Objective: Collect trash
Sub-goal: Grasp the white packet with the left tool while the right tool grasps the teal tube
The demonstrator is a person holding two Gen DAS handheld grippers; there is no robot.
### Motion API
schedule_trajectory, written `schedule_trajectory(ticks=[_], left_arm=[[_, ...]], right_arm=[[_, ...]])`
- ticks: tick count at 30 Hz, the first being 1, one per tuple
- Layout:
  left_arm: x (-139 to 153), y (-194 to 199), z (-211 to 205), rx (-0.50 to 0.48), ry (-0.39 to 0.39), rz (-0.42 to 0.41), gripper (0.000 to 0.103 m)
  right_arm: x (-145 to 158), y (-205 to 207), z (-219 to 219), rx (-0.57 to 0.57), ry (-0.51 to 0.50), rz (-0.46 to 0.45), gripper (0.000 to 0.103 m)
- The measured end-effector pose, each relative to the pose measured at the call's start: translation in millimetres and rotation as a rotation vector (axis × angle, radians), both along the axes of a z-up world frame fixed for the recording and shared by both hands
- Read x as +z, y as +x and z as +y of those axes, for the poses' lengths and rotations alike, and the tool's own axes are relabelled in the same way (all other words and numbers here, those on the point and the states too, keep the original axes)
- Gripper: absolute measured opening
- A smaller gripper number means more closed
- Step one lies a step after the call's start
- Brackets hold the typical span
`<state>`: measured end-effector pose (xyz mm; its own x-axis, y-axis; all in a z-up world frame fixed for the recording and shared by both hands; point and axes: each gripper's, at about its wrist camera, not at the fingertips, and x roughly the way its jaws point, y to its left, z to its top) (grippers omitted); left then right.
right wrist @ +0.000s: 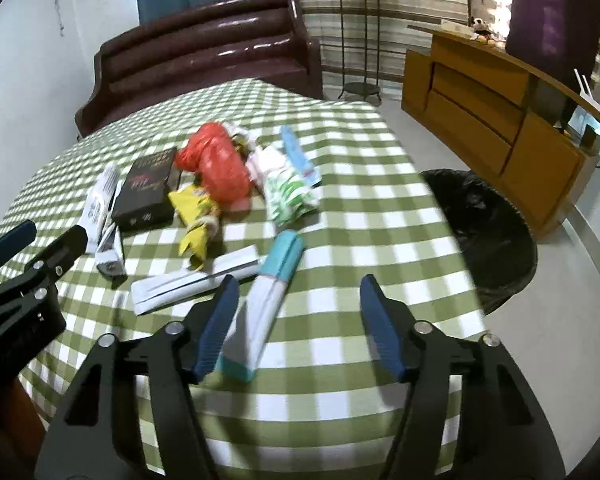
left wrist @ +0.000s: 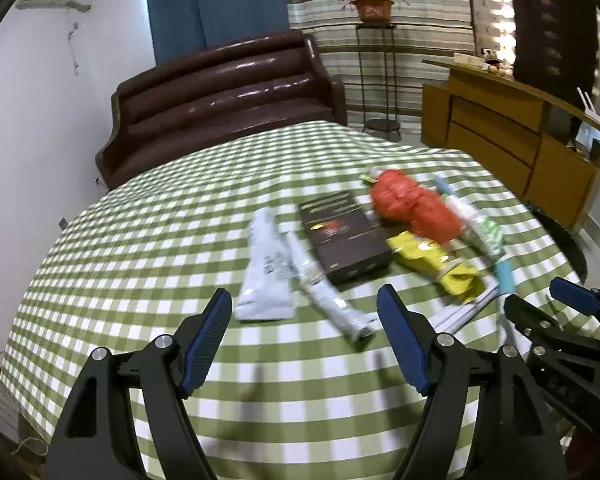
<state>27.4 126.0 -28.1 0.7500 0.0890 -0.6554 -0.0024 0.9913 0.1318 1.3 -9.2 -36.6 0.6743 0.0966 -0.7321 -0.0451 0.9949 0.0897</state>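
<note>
**Right gripper lines up on the teal-and-white box; bin waits off the table's right edge**

I have the right gripper (right wrist: 296,326) spread above the green-and-white checked tablecloth (right wrist: 360,216), gripping nothing. The long teal-and-white carton (right wrist: 270,292) lies just ahead of it, its near end right beside my left-hand pad (right wrist: 216,328), so it sits off-centre in the gap and not yet squarely between the jaws. Its long axis runs away from me, leaning to the right, roughly in line with the fingers; I judge I need to shift left or roll the wrist to close across its narrow width.

My left gripper (left wrist: 304,344) is likewise spread and empty, facing a white plastic mailer bag (left wrist: 264,276) and a crumpled white wrapper tube (left wrist: 332,300) just ahead. The right hand is clearly the nearer one to the carton.

Beyond lie a flat white envelope (right wrist: 188,284), a yellow snack wrapper (right wrist: 196,220), a dark rectangular box (right wrist: 148,192), an orange-red plastic bag (right wrist: 216,168) and a green-and-white tissue pack (right wrist: 290,196), clustered closely, some touching.

The black-lined waste bin (right wrist: 488,236) stands on the floor just off the table's right edge, below the tabletop. The cloth to the carton's right is bare, so a carry that way looks unobstructed.
</note>
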Motion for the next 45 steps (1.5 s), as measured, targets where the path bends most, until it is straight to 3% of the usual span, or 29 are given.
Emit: schedule_trajectory(ticks=[7,15,29,45], left_arm=[[-6.5,-1.5,11.9,0.004,-0.018,0.012,0.073],[-9.1,-6.2,5.1,-0.031,-0.030,0.014,0.073],[-6.2,3.8,13.9,0.012,-0.043,0.021,0.073],[-19.8,44.5,48.4,0.106,-0.093,0.097,0.073]], right_arm=[[-5.8,-2.9,13.2,-0.009,-0.077,-0.004,0.042],[-6.4,-3.1,-2.1,-0.027,-0.065,-0.009,0.020],[4.9,0.7,-19.4,-0.034,-0.025,-0.046,0.019],[13.7,38.0,-33.9,-0.049,0.012,-0.076,0.019]])
